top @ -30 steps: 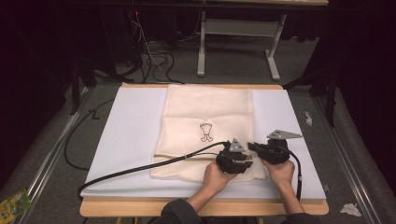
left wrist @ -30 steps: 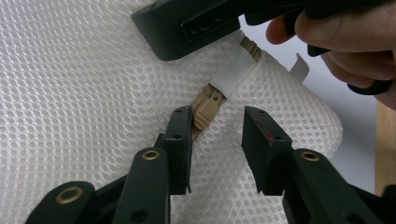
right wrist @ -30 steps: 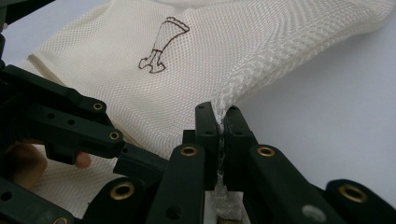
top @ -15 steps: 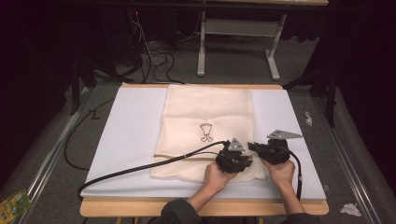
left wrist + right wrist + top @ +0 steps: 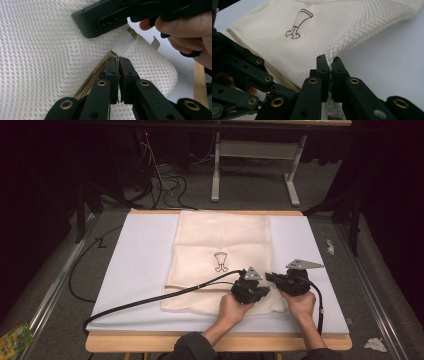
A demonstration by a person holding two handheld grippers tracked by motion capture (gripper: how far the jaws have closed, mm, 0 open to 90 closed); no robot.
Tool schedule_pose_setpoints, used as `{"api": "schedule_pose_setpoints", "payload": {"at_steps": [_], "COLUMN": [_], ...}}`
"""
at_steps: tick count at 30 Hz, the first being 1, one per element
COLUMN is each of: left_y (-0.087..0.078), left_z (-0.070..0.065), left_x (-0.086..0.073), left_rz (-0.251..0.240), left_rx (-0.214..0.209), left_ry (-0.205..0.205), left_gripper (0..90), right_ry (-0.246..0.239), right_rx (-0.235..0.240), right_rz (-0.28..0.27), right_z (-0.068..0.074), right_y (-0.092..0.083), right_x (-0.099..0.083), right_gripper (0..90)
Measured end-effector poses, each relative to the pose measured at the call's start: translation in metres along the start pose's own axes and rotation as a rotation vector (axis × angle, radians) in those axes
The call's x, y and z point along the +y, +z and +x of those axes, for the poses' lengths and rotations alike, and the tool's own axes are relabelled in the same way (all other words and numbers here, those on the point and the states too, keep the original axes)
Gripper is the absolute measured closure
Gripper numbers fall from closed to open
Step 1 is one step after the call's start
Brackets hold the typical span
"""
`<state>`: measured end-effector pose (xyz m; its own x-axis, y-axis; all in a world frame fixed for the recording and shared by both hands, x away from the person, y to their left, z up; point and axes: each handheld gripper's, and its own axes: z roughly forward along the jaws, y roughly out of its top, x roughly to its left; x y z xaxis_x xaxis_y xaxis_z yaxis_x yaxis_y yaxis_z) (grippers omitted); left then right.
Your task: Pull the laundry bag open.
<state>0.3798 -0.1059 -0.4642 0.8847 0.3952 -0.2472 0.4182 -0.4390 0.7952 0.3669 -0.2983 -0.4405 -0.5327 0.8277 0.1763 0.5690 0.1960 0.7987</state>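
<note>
A: Barely anything has shifted since the earlier high frames: both hands sit at the same near right corner of the mesh bag [image 5: 222, 260], on the white mat [image 5: 135, 270].

B: High view first. Left gripper [image 5: 248, 290] rests on the bag's near edge; right gripper [image 5: 280, 279] is just beside it, at the corner. Bag lies flat ahead of both tools.

A: Left gripper view?

B: Left gripper [image 5: 118, 62] is clenched, jaws together on the mesh bag [image 5: 45, 50] beside its white seam tape [image 5: 122, 44]. Folded tan layers run under the jaws. Right gripper's body crosses just ahead, a hand [image 5: 190, 32] on it.

A: Right gripper view?

B: Right gripper [image 5: 328, 65] is pinched on the bag's edge; mesh [image 5: 317, 27] lifts from the jaws toward the printed emblem [image 5: 298, 23] ahead and left.

A: Meaning?

B: Judgement: with no motion, both grips look set on the corner; a lift or fold could follow.
</note>
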Motion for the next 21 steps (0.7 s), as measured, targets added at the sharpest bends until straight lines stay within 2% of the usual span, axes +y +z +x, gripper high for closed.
{"api": "schedule_pose_setpoints", "payload": {"at_steps": [3,21], "left_y": [-0.0034,-0.0102], "left_z": [-0.0002,-0.0002], "left_x": [0.0013,0.0040], "left_rz": [0.006,0.035], "left_rx": [-0.002,0.015], "left_ry": [0.013,0.025], "left_gripper": [86.8,87.1], "right_ry": [-0.005,-0.028], "right_rx": [-0.001,-0.007], "right_rz": [0.001,0.010], "right_z": [-0.0009,-0.0044], "right_y": [-0.0012,-0.0046], "right_x": [-0.0007,-0.0049], "right_gripper": [88.4,88.4]}}
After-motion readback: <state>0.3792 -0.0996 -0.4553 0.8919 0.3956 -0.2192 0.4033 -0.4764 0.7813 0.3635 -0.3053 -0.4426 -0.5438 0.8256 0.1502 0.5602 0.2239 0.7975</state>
